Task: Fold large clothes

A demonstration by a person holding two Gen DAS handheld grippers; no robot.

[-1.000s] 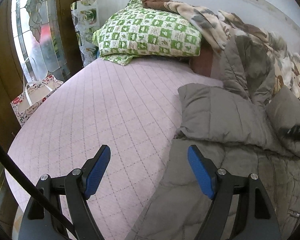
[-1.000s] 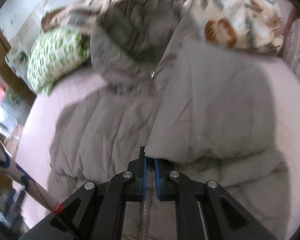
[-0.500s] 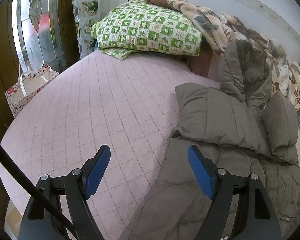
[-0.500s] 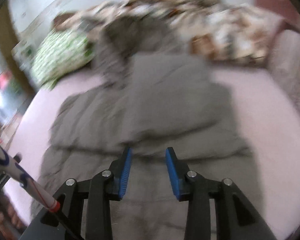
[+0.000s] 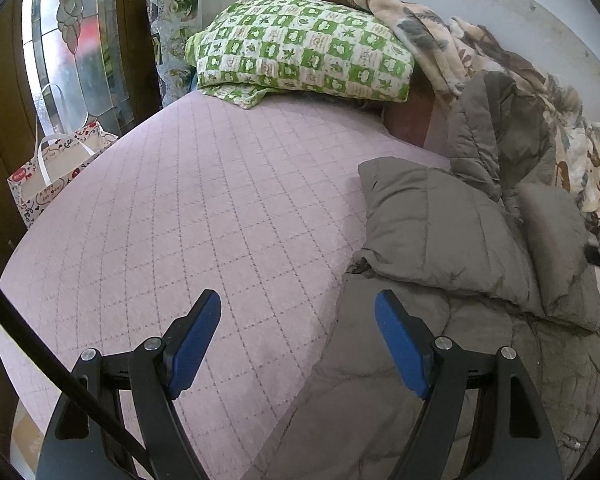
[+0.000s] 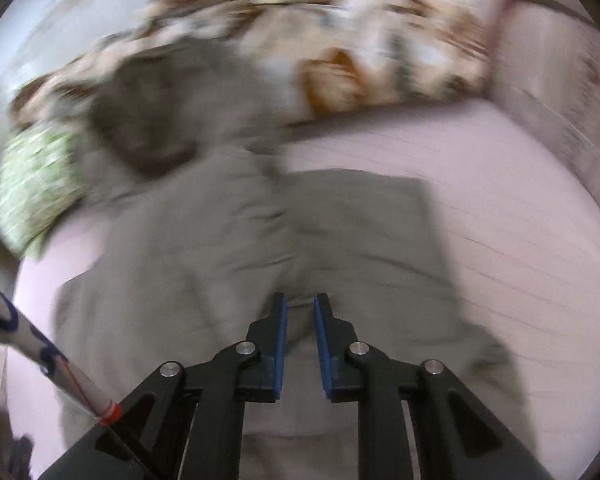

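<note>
Both sets of jaws differ: the left gripper (image 5: 298, 322) stands wide apart with nothing between its blue pads, hovering above the near edge of the bed, while the right gripper (image 6: 299, 312) is nearly closed, a narrow gap left between its pads, and whether any cloth is pinched in that gap cannot be told through the motion blur. Largest in view is the pink quilted mattress cover (image 5: 188, 216), stitched in a diamond grid and filling most of the left wrist view. On its right half lies the grey puffer coat (image 5: 440, 236), spread flat with a sleeve folded across its body and its hood propped up toward the headboard end; in the right wrist view the same coat (image 6: 228, 248) lies directly ahead of the fingers, its near part under them. Behind the coat a floral blanket (image 5: 452, 52) is heaped along the white wall. A green-and-white checked pillow (image 5: 300, 56) rests at the head of the bed, its right end tucked under the blanket's edge. Beside the bed on the left stands a patterned paper gift bag (image 5: 52, 176) in front of a stained-glass door panel (image 5: 72, 28).
</note>
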